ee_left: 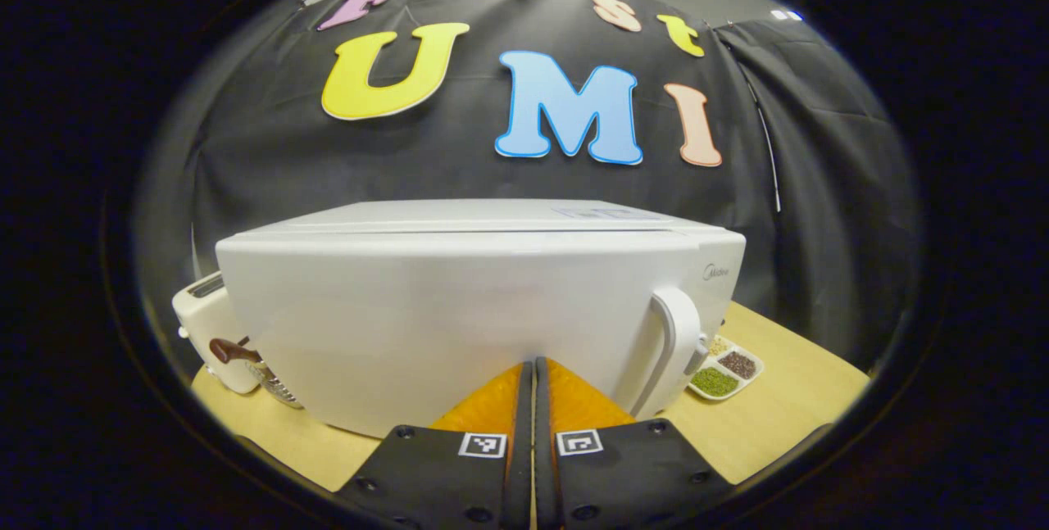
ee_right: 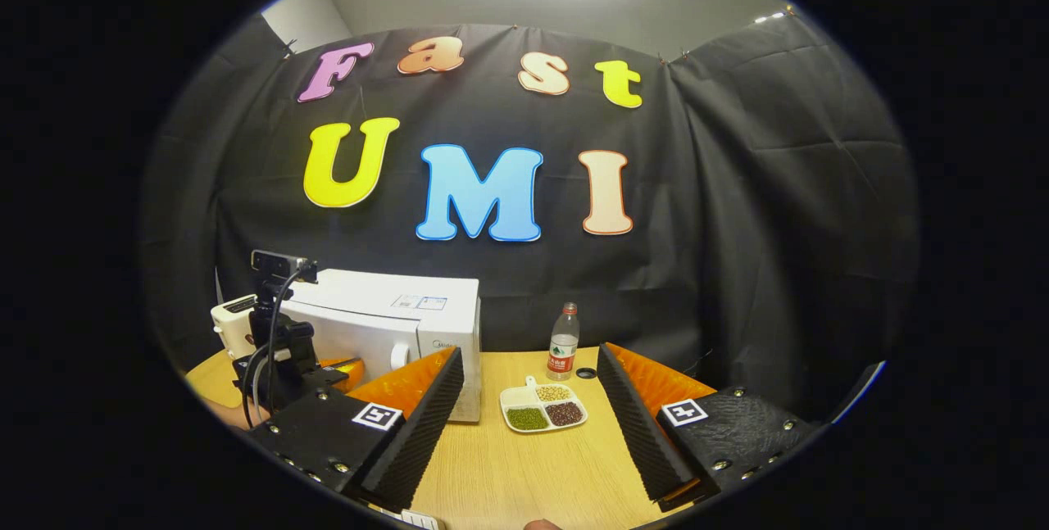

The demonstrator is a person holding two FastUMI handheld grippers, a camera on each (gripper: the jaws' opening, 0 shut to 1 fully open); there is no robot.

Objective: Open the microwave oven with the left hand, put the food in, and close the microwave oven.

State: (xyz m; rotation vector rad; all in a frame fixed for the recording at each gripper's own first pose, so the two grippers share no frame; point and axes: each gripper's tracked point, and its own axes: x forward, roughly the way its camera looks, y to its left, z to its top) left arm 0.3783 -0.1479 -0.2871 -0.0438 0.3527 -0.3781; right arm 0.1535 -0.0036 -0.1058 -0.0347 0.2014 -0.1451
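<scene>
In the left gripper view we see our left gripper [ee_left: 533, 374] with its two fingers pressed flat together, nothing between them, its tips right in front of the white microwave oven [ee_left: 459, 301]. The oven stands on the wooden table [ee_left: 778, 399] with its door closed, and the white door handle [ee_left: 676, 342] sits just to the right of our fingertips; whether the tips touch the door we cannot tell. To the left of the oven a white toaster [ee_left: 205, 325] peeks out, with a brown-handled utensil [ee_left: 246, 358] beside it. To the right of the oven lies the food, a white divided dish [ee_left: 725, 370] holding green, dark and pale grains in separate compartments. In the right gripper view our right gripper [ee_right: 529, 407] has its fingers spread wide apart and holds nothing. Between its fingers, farther off on the table [ee_right: 524, 473], we see the same divided dish [ee_right: 543, 409], with a clear plastic bottle [ee_right: 563, 343] standing upright behind it and a small dark round thing [ee_right: 586, 372] near the bottle. The microwave oven [ee_right: 393, 317] is to the left, and the left gripper [ee_right: 340, 368] sits in front of it.
</scene>
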